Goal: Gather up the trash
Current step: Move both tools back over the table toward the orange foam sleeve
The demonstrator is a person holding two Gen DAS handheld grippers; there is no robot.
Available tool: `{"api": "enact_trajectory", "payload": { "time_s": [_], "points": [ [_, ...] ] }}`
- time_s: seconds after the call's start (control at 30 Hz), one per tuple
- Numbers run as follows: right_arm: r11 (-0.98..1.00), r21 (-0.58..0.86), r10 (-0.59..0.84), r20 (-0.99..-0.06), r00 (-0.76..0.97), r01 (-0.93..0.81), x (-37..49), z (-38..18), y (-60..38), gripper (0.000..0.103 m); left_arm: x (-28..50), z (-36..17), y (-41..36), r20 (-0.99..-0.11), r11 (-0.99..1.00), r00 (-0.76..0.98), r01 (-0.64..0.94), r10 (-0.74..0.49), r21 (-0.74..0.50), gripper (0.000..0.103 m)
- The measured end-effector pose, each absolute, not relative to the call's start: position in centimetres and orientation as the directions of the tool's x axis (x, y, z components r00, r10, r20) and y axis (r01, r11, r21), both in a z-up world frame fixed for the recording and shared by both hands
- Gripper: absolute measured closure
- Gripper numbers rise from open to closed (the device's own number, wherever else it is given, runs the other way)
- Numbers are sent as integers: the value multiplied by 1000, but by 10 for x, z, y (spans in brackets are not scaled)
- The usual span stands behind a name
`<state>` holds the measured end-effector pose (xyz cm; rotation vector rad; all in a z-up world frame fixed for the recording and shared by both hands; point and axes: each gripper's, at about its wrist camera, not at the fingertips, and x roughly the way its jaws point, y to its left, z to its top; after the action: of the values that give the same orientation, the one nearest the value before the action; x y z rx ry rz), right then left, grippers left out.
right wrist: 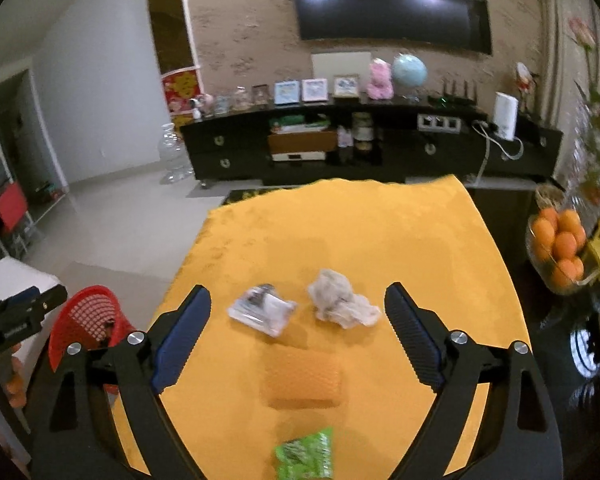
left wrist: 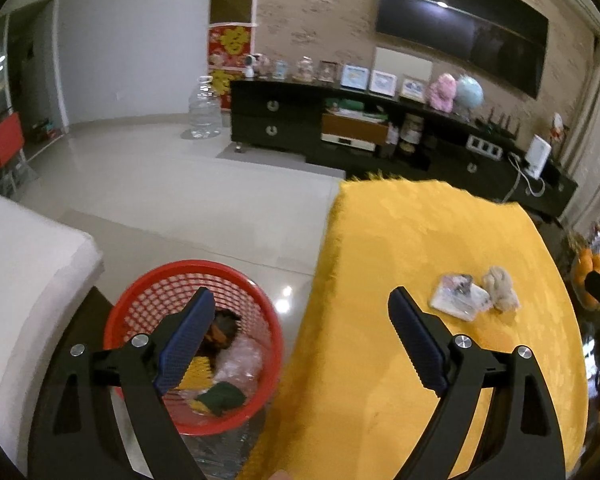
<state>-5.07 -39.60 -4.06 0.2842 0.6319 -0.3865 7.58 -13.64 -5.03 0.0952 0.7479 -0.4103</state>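
My left gripper (left wrist: 300,304) hangs with its jaws wide apart and nothing between them, one blue pad over the red basket (left wrist: 140,300), the other over the left edge of the yellow-covered worktop (left wrist: 400,240). The basket stands on the pale floor just off that left edge, beside a white cushioned seat (left wrist: 24,264). It holds crumpled clear plastic (left wrist: 240,360), something dark green (left wrist: 220,398) and a dark brown scrap (left wrist: 224,326).

My right gripper (right wrist: 298,300) is over the middle of the worktop, its jaws also spread and holding nothing. Between its pads, toward the centre of the cloth, lie a clear plastic packet (right wrist: 262,310) and, just to its right, a crumpled wad of pale paper (right wrist: 340,300); the two sit near each other but apart. Closer to the near edge lies an orange sponge-like pad (right wrist: 300,378), blurred, and nearer still a bright green wrapper (right wrist: 306,456) at the bottom of the right wrist view. In the left wrist view only the packet (left wrist: 460,296) and the wad (left wrist: 500,288) show, toward the right edge of the worktop.

Off the worktop's right side a bowl of oranges (right wrist: 560,244) stands. A dark cabinet (right wrist: 380,148) with framed pictures and a globe runs along the far wall under a television (right wrist: 392,4).
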Motion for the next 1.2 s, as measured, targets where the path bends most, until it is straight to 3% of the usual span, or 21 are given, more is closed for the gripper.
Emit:
{"api": "enact_trajectory", "payload": {
  "time_s": [1.2],
  "points": [
    [796,253,-289,-638,714,549,-92,-50,-462,17,11,-121,-306,-803,709,432,705,-411,16,18]
  ]
}}
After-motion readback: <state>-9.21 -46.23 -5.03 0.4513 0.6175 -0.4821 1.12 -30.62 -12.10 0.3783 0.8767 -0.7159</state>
